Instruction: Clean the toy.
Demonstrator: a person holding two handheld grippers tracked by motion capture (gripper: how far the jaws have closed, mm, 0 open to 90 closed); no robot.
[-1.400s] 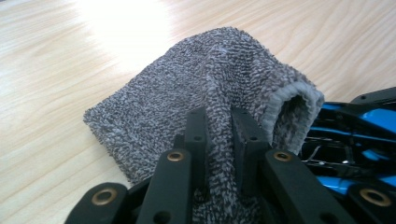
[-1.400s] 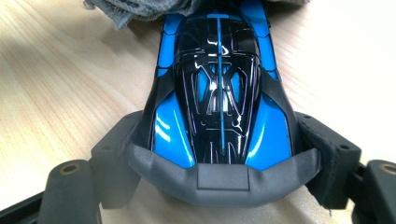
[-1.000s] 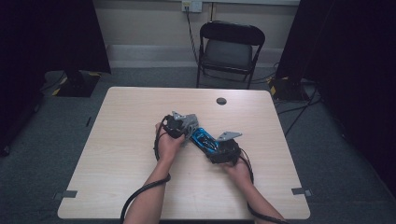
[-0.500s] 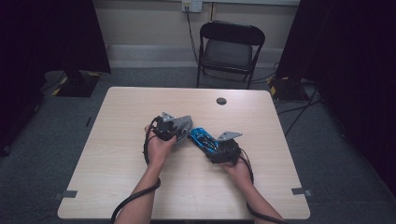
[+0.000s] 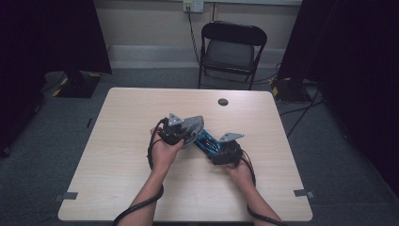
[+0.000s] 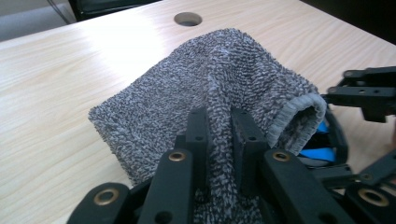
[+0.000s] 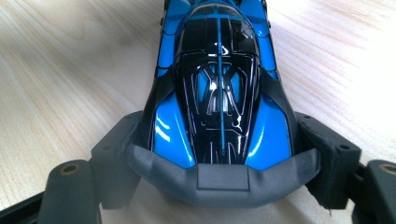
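Grey terry cloth (image 6: 210, 88) is pinched in the left tongs (image 6: 219, 135), whose jaws are pressed together on a fold of it, and it hangs open like a sleeve or mitt with its hemmed mouth turned toward the blue toy car (image 7: 219, 79). That car sits near the middle of the tabletop (image 5: 131, 117), just beside the cloth, clamped at its rear flanks by the right tongs (image 7: 224, 154), with its dark tail wing toward the camera and its nose pointing away. From where I stand the work looks like wiping the car or slipping it into the cloth; I cannot tell which. To do it well, I would judge that the right hand should hold the car steady and low against the wood while the left draws the cloth along the glossy body from the nose back, keeping the pinch firm so the fabric does not slip free or snag on the wing.
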